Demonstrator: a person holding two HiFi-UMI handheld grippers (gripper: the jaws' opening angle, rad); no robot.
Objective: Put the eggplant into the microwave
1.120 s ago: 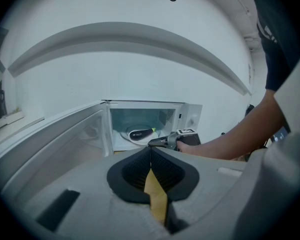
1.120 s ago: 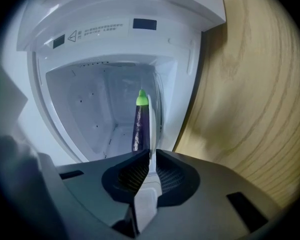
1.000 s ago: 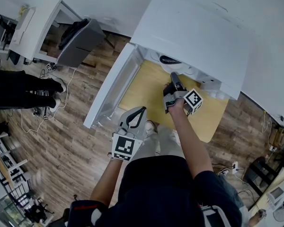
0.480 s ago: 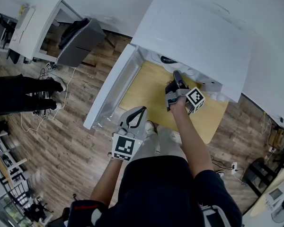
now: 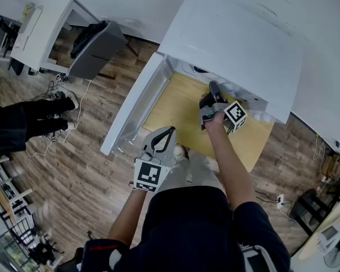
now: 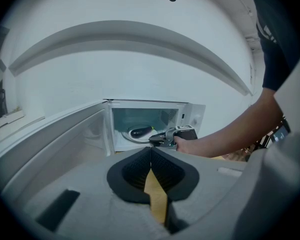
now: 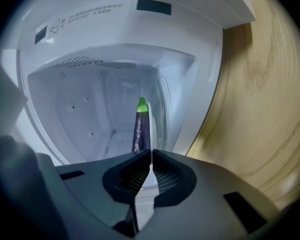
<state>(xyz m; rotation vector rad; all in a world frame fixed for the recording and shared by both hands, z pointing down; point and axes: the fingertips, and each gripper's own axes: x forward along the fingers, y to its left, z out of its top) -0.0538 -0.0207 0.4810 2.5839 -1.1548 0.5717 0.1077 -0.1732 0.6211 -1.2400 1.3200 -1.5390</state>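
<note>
The right gripper (image 7: 150, 152) has its jaws pressed together with nothing caught between them. It sits just at the mouth of the microwave (image 5: 232, 44) and points in, with the person's hand (image 5: 216, 119) wrapped around its body and the marker cube (image 5: 233, 116) on its right side.

Straight beyond its tips, and clear of them, the eggplant (image 7: 143, 128) lies lengthwise inside the oven. It is dark purple, and its green stem end is turned toward the far wall. In the left gripper view it rests on the white turntable plate (image 6: 126, 136), toward the left of the cavity.

The microwave's door (image 5: 133, 103) is swung wide open to the left. The oven stands at the far side of a pale wooden table (image 5: 173, 109), against a white wall.

The left gripper (image 5: 171, 130) is held back at the near edge of the table, well apart from the oven and aimed at it. Its jaws are closed too, tips touching and empty, and a strip of the table shows through the slit lower down.

Around the table is a wood-plank floor (image 5: 90, 169). Far off to the left stands a white cabinet (image 5: 45, 33) with what looks like a dark grey bag (image 5: 96, 50) leaning at it. Nearer on the left are another person's legs (image 5: 22, 123) in dark trousers.
</note>
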